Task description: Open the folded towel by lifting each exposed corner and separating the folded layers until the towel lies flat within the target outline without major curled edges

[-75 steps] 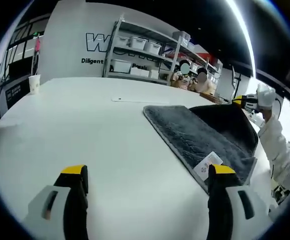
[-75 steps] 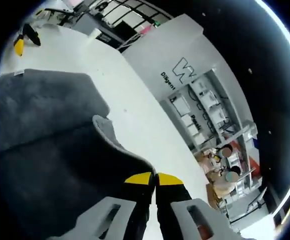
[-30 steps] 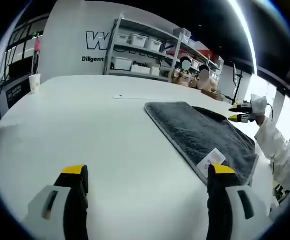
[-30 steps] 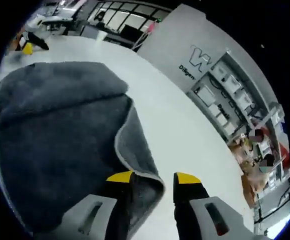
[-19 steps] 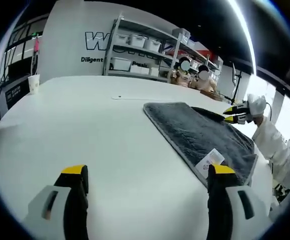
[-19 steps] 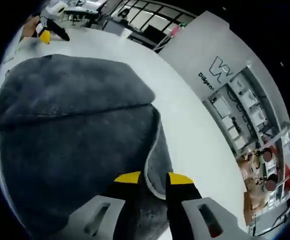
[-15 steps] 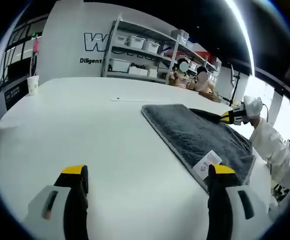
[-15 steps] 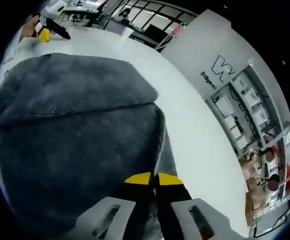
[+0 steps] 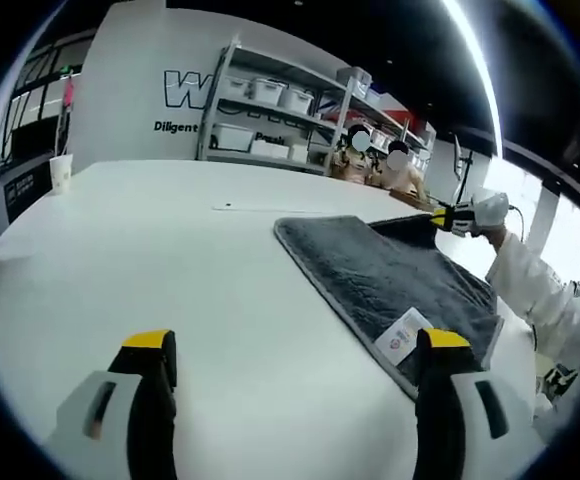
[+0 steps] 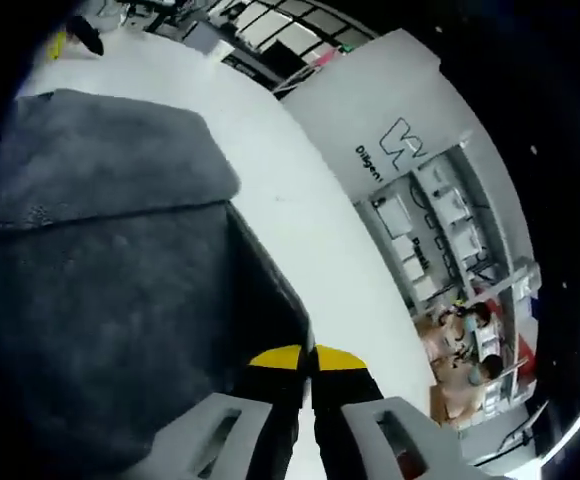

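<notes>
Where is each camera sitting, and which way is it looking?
Left gripper view: rides the open left gripper, low over the white table, looking across at the grey towel, the shelves and a white sleeve.
Right gripper view: rides the right gripper, shut on the towel's edge, looking down over the towel.
Both show the towel, the table and the other gripper.

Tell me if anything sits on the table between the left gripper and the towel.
Nothing visible does. The left gripper is open above bare white table, and the gray towel lies just ahead to its right, its white label beside the right jaw.
</notes>
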A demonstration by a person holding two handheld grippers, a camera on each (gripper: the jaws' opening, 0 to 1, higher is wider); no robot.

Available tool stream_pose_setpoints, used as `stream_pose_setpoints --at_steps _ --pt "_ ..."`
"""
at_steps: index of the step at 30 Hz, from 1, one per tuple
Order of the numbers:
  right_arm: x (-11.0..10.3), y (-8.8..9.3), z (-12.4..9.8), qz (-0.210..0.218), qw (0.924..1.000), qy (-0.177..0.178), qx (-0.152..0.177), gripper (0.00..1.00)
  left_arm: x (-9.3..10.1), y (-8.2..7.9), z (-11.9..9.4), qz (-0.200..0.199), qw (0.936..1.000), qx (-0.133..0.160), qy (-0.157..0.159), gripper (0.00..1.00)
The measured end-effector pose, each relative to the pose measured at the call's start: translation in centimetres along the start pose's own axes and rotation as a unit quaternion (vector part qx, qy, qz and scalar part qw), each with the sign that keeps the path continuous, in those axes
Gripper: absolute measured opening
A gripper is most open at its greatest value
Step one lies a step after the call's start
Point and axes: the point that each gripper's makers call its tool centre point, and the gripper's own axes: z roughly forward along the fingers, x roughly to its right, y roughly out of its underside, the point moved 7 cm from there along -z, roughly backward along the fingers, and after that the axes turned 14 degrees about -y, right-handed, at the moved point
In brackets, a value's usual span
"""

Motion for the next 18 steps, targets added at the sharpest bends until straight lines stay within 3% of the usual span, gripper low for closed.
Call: stream_pose_setpoints --at_steps 6,18 --pt "0.7 1.0 3.9 -0.008 0.999 0.009 -0.042 0.0 0.0 0.1 0.1 -0.002 1.0 -0.002 0.0 0.98" --pt "1.4 2.5 8.2 0.012 0.9972 -0.025 -0.069 0.0 0.1 0.2 0.3 0.004 1.0 -0.006 -0.001 0.98"
